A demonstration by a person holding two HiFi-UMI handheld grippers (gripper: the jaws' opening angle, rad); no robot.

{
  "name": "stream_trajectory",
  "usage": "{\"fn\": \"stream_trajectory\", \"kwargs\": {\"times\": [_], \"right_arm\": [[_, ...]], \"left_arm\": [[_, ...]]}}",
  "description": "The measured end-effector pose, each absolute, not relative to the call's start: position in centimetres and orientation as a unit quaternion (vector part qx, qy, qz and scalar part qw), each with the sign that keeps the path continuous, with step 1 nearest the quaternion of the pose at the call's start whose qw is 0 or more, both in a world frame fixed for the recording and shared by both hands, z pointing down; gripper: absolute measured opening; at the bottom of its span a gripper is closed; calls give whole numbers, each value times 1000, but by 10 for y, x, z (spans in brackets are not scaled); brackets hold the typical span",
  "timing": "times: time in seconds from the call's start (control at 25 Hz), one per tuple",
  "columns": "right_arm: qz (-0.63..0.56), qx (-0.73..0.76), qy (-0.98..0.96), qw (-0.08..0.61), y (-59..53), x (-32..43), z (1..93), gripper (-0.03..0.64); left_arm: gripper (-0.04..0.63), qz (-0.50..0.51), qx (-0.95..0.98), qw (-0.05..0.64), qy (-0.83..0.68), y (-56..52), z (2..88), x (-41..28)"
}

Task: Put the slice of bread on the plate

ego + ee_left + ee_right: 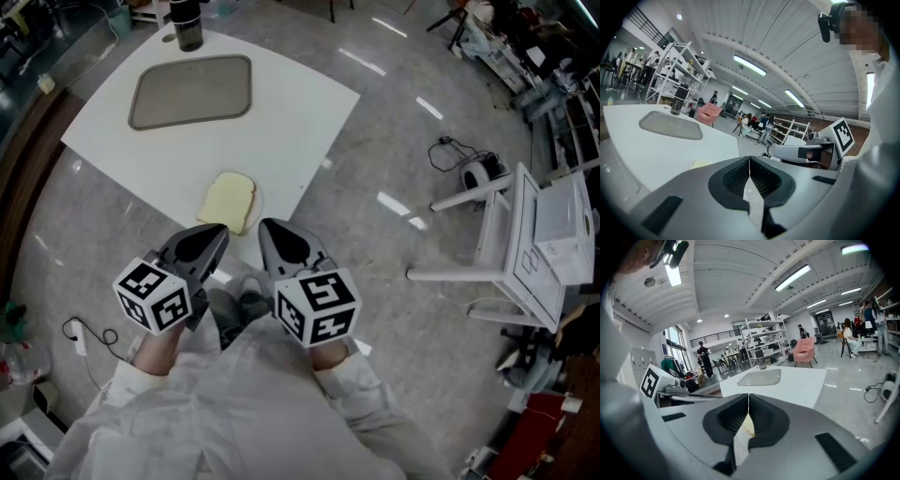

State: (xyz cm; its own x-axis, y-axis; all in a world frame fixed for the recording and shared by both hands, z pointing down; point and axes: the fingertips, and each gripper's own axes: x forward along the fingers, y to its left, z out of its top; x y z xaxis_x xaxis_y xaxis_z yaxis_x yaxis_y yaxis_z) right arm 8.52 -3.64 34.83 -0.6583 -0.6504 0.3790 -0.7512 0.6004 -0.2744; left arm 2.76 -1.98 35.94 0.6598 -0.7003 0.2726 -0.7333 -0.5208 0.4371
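White table (281, 112) fills the upper left of my head view, standing on a grey polished floor (412, 141). The slice of bread (228, 202) lies flat near the table's near corner, close to its near edge. A thin pale rim curves along the slice's right side, which I take for the plate (259, 201), though white on white makes its outline hard to trace. Toward the far side of the table sits a grey tray (192, 91) with rounded corners, lying flat. A dark tumbler (188, 26) stands upright just beyond it at the far edge.

I hold both grippers low and close to the body, just short of the table's near corner, tips pointing toward the bread without touching it. The left gripper (211, 234) has its jaws clenched tip to tip in its own view, with nothing between them. The right gripper (281, 239) is likewise clenched, tips meeting and empty. The two grippers sit side by side, near each other but apart. Off to the right, well away from the table, a white frame (516, 244) stands on the floor.
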Motion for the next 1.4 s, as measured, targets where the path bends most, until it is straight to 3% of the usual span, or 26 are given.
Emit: {"fn": "stream_trajectory", "kwargs": {"times": [1.4], "right_arm": [[256,457,-839,148,-70,58,376,15]], "left_arm": [[11,72,860,307,-402,-63,389,-50]]}}
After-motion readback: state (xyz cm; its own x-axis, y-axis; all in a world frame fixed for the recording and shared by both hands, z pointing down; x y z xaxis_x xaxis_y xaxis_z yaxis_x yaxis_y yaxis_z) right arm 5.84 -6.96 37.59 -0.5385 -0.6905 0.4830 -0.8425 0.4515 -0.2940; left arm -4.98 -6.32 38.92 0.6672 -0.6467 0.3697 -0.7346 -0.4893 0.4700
